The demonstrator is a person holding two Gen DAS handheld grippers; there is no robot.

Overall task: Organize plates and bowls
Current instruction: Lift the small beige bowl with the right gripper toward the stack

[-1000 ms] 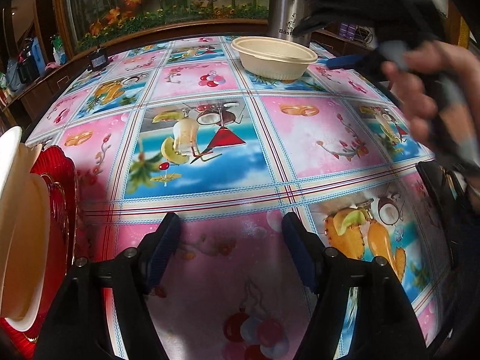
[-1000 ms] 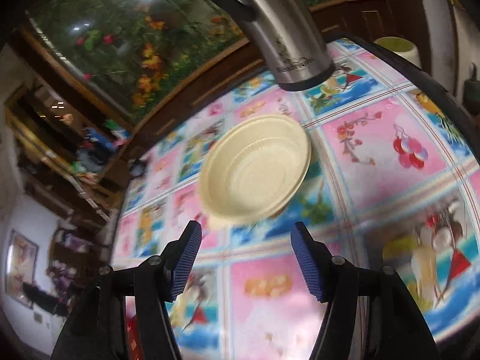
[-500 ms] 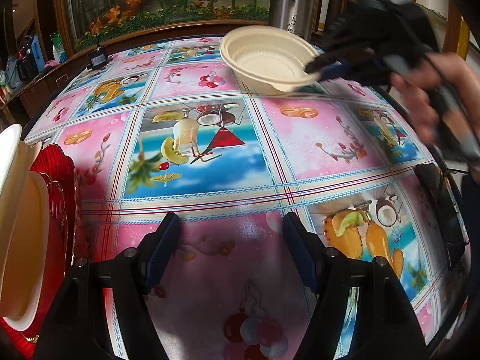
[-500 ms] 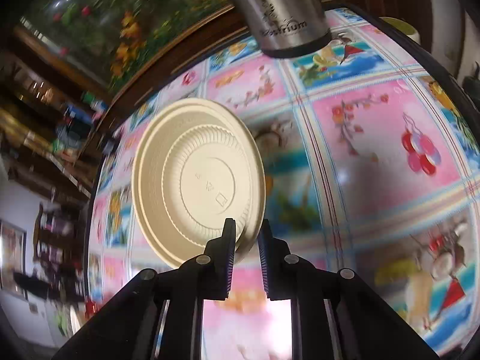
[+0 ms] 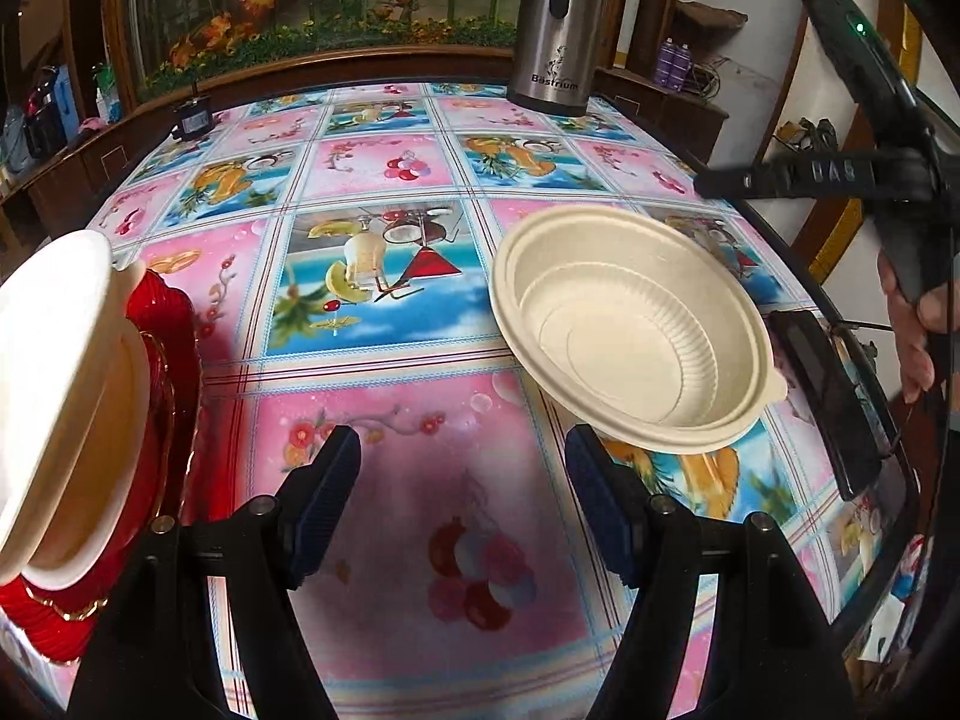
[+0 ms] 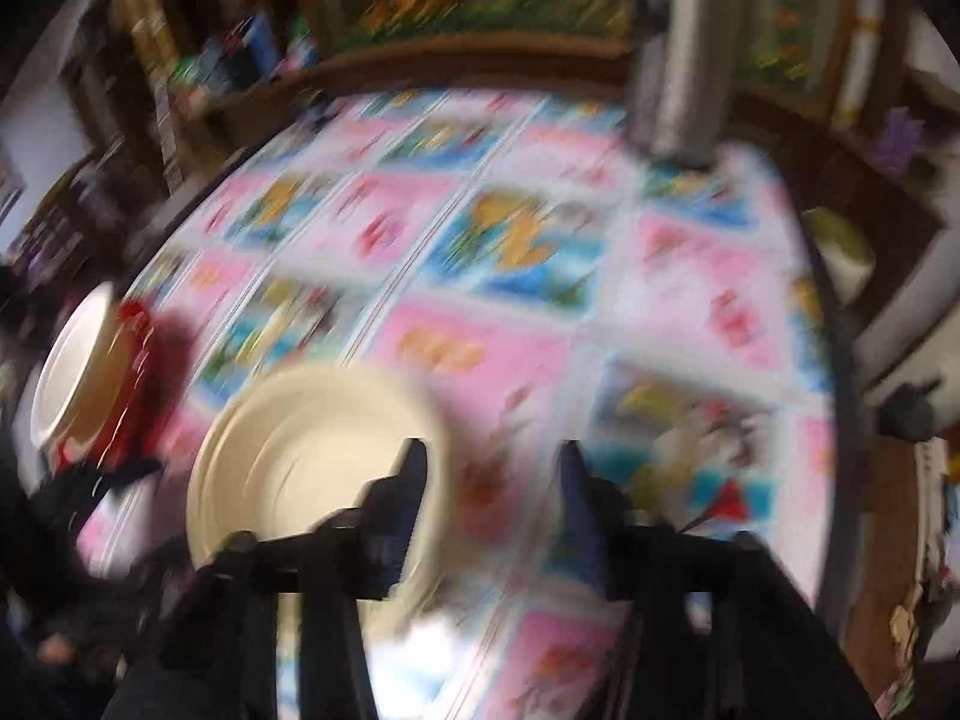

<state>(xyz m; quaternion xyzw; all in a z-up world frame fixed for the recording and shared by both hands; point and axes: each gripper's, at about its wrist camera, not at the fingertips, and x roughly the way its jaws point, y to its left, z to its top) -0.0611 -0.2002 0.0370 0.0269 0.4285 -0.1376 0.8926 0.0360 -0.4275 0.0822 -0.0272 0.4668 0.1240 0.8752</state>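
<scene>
One cream bowl (image 5: 636, 330) sits tilted at centre-right of the left wrist frame, apparently just released short of the cream bowls on red plates (image 5: 162, 372) at left edge; next step likely needs a rim regrip, then nesting it level there. Left gripper (image 5: 462, 498) is wide, empty; right gripper (image 6: 492, 516) jaws just reopened, nothing between them.

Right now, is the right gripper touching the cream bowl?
Apart. In the left wrist view, tablecloth shows between the right gripper and the cream bowl; its jaws have just been opening, nothing between them.
</scene>
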